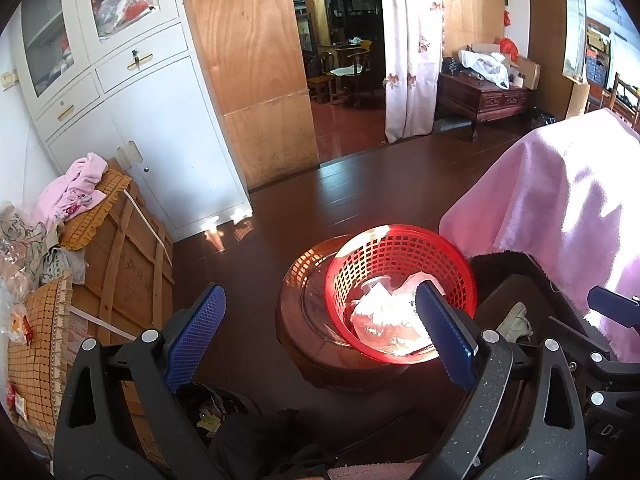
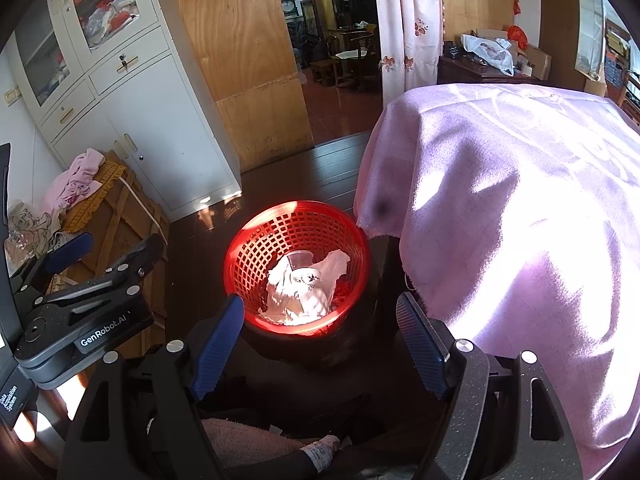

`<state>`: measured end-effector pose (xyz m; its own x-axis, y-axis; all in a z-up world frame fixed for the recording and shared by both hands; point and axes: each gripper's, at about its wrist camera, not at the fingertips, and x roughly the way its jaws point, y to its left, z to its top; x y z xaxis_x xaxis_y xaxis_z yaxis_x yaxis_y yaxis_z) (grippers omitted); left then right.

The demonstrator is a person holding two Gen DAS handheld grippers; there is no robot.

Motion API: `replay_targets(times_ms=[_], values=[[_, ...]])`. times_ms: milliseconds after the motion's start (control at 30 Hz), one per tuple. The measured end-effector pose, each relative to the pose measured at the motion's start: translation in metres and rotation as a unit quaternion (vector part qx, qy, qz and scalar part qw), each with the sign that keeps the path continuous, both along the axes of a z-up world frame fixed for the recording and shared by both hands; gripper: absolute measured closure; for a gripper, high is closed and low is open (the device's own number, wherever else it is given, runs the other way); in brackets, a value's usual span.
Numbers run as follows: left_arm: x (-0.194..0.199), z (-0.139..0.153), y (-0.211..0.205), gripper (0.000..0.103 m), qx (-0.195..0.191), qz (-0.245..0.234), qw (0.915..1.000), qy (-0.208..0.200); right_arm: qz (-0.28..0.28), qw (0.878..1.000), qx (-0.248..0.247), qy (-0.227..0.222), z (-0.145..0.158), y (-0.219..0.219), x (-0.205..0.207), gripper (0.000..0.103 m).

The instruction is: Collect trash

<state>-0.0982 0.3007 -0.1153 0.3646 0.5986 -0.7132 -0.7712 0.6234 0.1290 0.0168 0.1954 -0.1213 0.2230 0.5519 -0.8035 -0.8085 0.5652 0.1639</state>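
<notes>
Both grippers, left (image 1: 320, 334) and right (image 2: 320, 342), gape wide and empty above the red basket (image 2: 296, 266) holding crumpled paper (image 2: 304, 288).

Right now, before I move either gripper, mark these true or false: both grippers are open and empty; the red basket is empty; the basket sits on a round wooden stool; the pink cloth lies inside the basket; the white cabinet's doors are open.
1. The left gripper and right gripper are open and empty. True.
2. The red basket is empty. False: it holds crumpled white trash.
3. The basket sits on a round wooden stool. True.
4. The pink cloth lies inside the basket. False: it drapes over furniture beside it.
5. The white cabinet has its doors open. False: they are shut.
</notes>
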Motion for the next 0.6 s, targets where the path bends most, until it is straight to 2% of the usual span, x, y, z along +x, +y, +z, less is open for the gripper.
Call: replay_targets(times_ms=[600], values=[[0.0015,-0.0021,-0.0027,0.011,-0.002,-0.006,1.0,0.004,0.0,1.0,0.002,0.007,-0.0013,-0.003,0.0013,0.025]])
